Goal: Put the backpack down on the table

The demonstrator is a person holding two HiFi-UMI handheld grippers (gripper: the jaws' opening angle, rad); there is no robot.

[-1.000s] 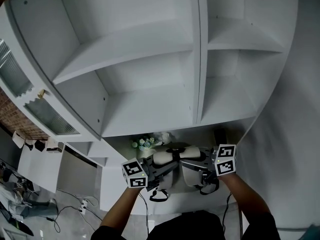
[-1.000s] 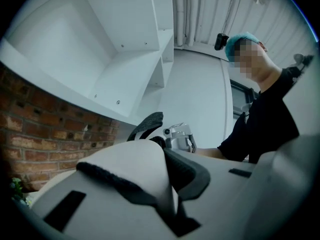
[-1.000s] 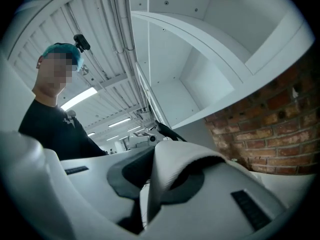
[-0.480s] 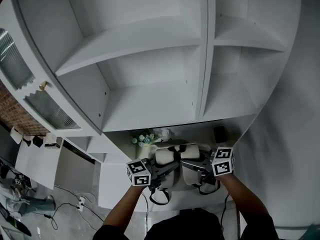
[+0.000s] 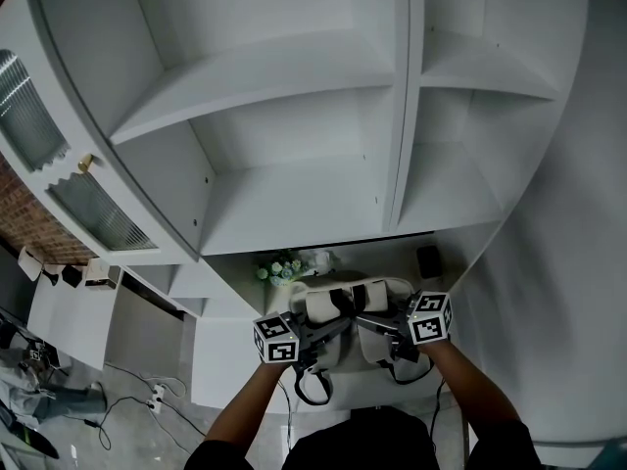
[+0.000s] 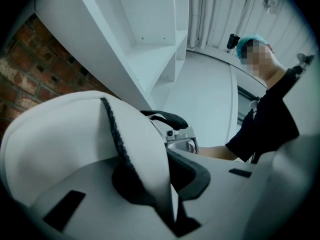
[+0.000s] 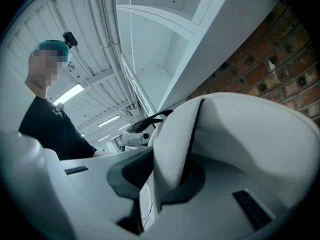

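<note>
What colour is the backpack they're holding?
The fabric backpack is white with black edging and straps, clearest in the left gripper view.

Backpack point(image 5: 318, 306): off-white, black straps and piping. Marker cubes point(image 5: 275, 339): black-and-white square pattern. Shelving point(image 5: 294, 116): plain white. Brick wall point(image 7: 280, 79): reddish-brown. Person's shirt point(image 6: 270, 119): black.

You stand in a room furnished like a home, but it seems built inside a lab or studio hall. The homely part is the tall white wooden shelf unit point(image 5: 294, 116), its ribbed-glass cabinet door point(image 5: 93, 218) with a small brass knob point(image 5: 85, 163), the white table point(image 5: 230, 365) below and a red brick wall point(image 6: 30, 69). Above you runs a bare ribbed ceiling with pipes point(image 6: 210, 14) and long tube lamps point(image 7: 70, 94). Loose black cables point(image 5: 137, 409) lie on the grey floor point(image 5: 118, 434).
</note>
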